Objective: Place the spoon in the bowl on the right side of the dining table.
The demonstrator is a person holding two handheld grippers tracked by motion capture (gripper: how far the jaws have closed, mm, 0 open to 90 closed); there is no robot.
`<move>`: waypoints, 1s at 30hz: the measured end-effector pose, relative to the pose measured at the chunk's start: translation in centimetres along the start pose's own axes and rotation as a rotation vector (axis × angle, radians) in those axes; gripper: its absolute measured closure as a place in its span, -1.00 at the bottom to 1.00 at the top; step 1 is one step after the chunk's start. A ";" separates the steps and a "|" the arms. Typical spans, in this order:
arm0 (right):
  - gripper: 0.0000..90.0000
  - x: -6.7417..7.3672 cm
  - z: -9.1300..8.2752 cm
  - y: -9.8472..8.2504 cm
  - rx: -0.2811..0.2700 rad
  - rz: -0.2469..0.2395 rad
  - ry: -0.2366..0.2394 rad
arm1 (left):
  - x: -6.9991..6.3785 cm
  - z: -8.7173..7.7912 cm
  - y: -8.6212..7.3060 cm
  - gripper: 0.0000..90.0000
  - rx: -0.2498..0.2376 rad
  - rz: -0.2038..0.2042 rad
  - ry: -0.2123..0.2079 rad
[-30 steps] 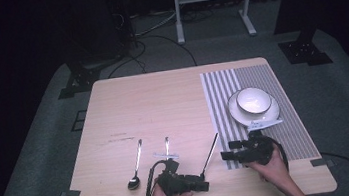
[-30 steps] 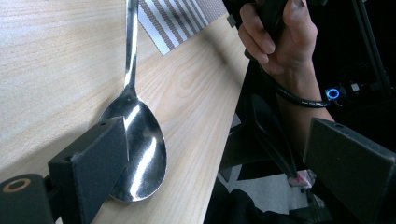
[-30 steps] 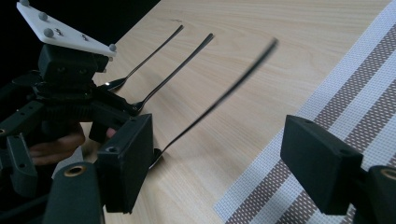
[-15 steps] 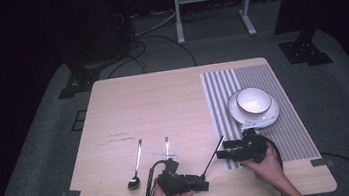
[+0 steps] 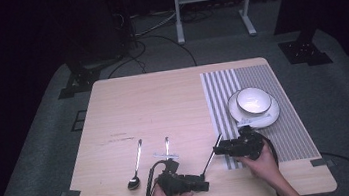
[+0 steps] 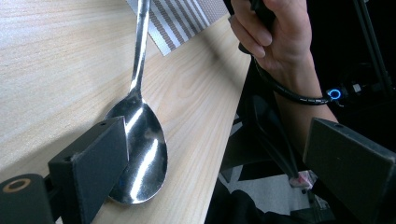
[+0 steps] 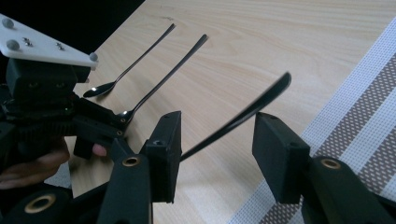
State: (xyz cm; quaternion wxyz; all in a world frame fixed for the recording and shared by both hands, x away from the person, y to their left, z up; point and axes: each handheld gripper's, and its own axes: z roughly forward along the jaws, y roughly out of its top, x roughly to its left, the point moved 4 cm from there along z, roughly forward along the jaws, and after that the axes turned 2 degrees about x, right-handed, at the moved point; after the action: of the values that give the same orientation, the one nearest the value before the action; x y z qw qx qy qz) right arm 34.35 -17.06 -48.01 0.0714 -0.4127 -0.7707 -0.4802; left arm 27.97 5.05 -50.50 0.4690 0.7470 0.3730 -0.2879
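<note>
Beside the striped mat (image 5: pixel 260 117), right hand-held gripper (image 7: pixel 217 140) has been closing around the spoon handle (image 7: pixel 243 114), untouched; centre it first; left hand-held gripper (image 6: pixel 215 154) open

High view overlooks table (image 5: pixel 163 104); 2 close tool views.

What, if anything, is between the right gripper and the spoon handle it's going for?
Nothing visible. The spoon handle already runs between the jaws of the right gripper, which have just been closing and don't clamp it yet. The left gripper sits at the spoon's bowl end, clear of the handle.
</note>
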 end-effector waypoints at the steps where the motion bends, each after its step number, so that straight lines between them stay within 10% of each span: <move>1: 0.20 0.0 0.0 0.1 -0.001 0.003 0.003 | 0.0 0.0 0.0 -0.88 0.001 -0.002 0.000; 11: 0.62 -0.2 0.3 0.1 0.007 0.039 0.021 | 0.0 0.0 0.0 -0.88 0.002 -0.001 0.003; 30: 0.97 0.5 -0.6 1.3 -0.018 0.138 0.237 | -0.2 -0.1 0.1 -0.89 -0.013 0.006 0.004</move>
State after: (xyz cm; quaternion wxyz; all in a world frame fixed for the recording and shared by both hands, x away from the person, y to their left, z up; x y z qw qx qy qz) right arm 34.78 -16.95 -46.52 0.1911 -0.4056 -0.7225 -0.5263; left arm 27.95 5.05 -50.29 0.4738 0.7457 0.3736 -0.2827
